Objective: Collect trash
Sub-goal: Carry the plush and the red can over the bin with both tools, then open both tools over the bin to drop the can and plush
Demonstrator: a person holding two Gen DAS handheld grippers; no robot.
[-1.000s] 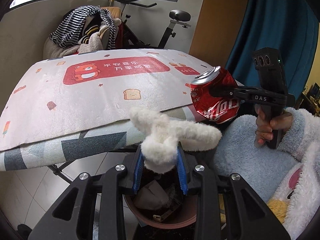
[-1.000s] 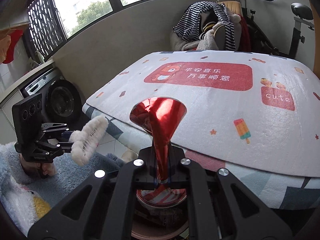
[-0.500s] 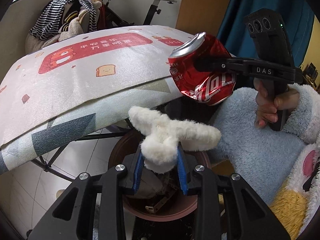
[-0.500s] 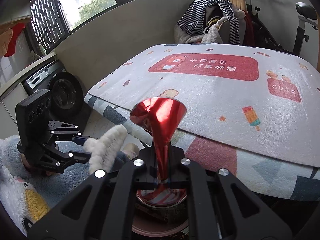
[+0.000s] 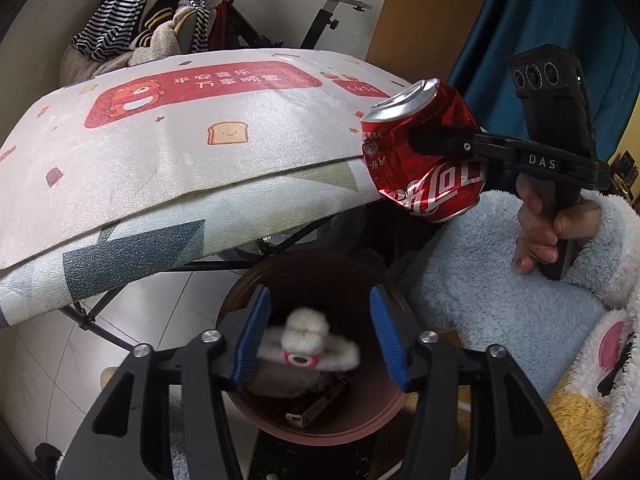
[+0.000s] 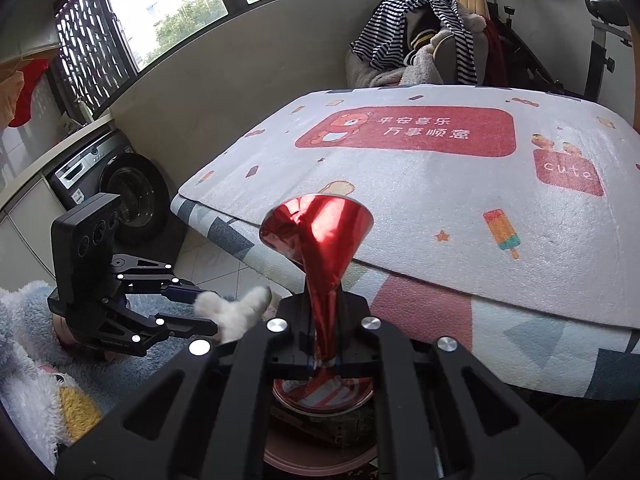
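Note:
My left gripper is open over a brown round bin. A white fluffy piece of trash is loose between its blue pads, blurred, dropping toward the bin. It also shows in the right wrist view just off the left gripper's fingertips. My right gripper is shut on a crushed red cola can, held up and to the right of the bin; the can shows in the left wrist view.
A table with a printed white mat overhangs the bin on the left. A fluffy blue-and-white garment lies to the right. A washing machine and an exercise bike stand behind.
My left gripper has opened and let go of the fluffy piece, which falls toward the bin. The right gripper with the can has stayed close above the bin.

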